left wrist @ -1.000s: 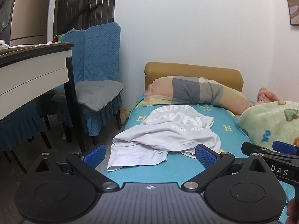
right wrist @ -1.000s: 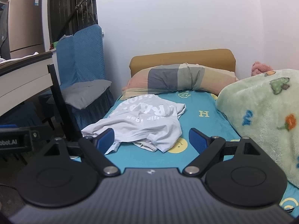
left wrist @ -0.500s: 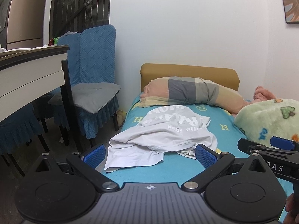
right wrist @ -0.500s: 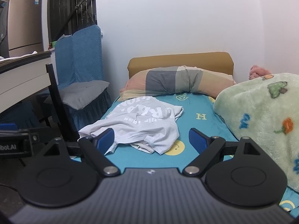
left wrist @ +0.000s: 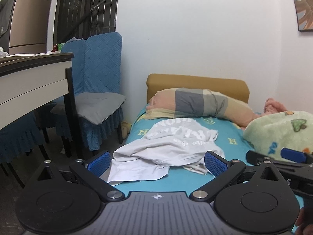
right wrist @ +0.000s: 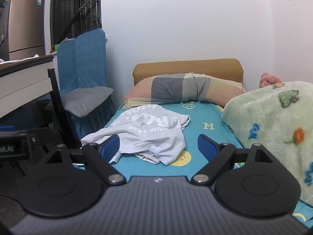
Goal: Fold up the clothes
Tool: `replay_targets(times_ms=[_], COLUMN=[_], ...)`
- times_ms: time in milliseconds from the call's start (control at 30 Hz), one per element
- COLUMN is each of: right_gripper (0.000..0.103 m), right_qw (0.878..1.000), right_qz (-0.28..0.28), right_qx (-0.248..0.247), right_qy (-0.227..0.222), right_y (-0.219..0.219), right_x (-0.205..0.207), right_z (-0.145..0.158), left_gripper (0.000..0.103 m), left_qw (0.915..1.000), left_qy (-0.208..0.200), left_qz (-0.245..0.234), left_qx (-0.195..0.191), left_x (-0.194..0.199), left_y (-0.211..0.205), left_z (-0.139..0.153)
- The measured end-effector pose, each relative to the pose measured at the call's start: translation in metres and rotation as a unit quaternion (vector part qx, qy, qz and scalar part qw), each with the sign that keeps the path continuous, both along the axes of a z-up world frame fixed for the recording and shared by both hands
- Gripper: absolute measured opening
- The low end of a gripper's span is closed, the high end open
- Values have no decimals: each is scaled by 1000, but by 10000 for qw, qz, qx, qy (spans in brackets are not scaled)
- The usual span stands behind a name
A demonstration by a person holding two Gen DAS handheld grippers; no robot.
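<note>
A crumpled white T-shirt with white lettering (left wrist: 168, 146) lies on the teal bed sheet (left wrist: 176, 182), its left edge hanging over the bed's side. It also shows in the right wrist view (right wrist: 144, 135). My left gripper (left wrist: 156, 164) is open and empty, short of the shirt's near edge. My right gripper (right wrist: 159, 146) is open and empty, also near the shirt's front edge. The right gripper shows at the right edge of the left wrist view (left wrist: 289, 156).
A striped pillow (left wrist: 195, 103) lies against the tan headboard (left wrist: 195, 82). A green fleece blanket (right wrist: 273, 121) is heaped on the bed's right side. A blue-covered chair with a grey cushion (left wrist: 93, 105) and a table (left wrist: 33, 82) stand left of the bed.
Both views have tilted up slightly, so the bed and shirt sit lower in frame. The shirt has not moved and both grippers stay open.
</note>
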State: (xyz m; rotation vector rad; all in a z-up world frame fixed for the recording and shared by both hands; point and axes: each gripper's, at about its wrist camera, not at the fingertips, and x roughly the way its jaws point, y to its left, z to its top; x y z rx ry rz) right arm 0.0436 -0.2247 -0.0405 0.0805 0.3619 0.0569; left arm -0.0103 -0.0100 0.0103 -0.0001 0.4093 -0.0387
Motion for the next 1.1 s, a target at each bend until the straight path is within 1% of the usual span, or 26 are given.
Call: replay_targets(times_ms=[133, 233, 367, 467, 600, 733, 900, 967, 1100], right_gripper=[88, 88, 88, 88, 88, 88, 88, 88, 88], right_qw=[9999, 9998, 9994, 9994, 9993, 9987, 9976, 9976, 9972], right_qz=[2, 10, -17, -69, -197, -237, -262, -292, -458], right_qx=[100, 175, 326, 270, 219, 282, 385, 447, 562], right_qy=[-15, -58, -122, -184, -229, -358, -518, -435, -162], right_y=[-3, -7, -13, -16, -19, -23, -30, -33, -35], right_x=[0, -2, -4, -4, -4, -9, -21, -21, -15], right_z=[2, 2, 2, -2, -5, 2, 10, 9, 9], left_gripper=[103, 103, 103, 103, 103, 103, 103, 103, 103], left_qw=[10000, 10000, 9996, 9991, 9989, 9986, 9972, 9969, 9971], left_qy=[-89, -72, -21, -64, -14, 136, 170, 194, 275], left_qz=[-7, 35, 111, 99, 68, 150, 208, 213, 253], left_qx=[35, 57, 251, 415, 460, 487, 691, 728, 660], left_x=[-2, -1, -1, -2, -4, -6, -11, -11, -8], left_y=[-3, -5, -8, -13, -16, -13, -16, -18, -16], left_z=[0, -3, -8, -11, -15, -15, -12, -11, -8])
